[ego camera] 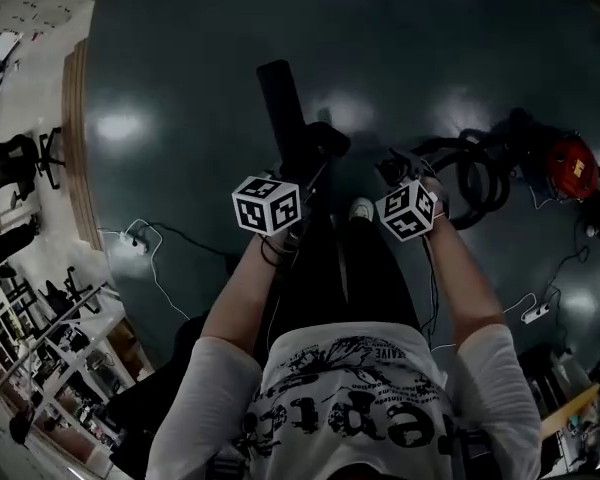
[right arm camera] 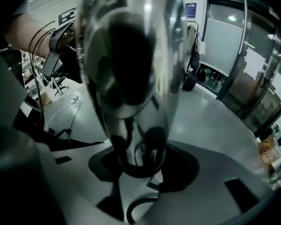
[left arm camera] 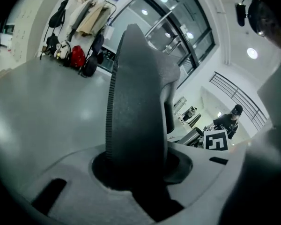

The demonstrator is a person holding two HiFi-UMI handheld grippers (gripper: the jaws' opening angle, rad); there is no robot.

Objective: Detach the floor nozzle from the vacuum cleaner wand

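Right gripper [right arm camera: 136,139] grips the shiny wand [right arm camera: 131,55] — glossy floor [right arm camera: 215,121] behind.

I read the floor nozzle [ego camera: 283,103] between the jaws of the left gripper [ego camera: 300,178]; the wand [right arm camera: 131,78] between those of the right gripper [ego camera: 405,173]; hose [ego camera: 480,180] and canister [ego camera: 570,166] on the floor [ego camera: 180,48], farther right.

Dark glossy floor [ego camera: 180,68] reflecting ceiling lights. Red vacuum body [ego camera: 572,166] sitting on it. Black hose [ego camera: 480,183] coiling just left of vacuum body. White power strip [ego camera: 536,313] lying below vacuum body; second strip [ego camera: 132,240] lying far left of it.
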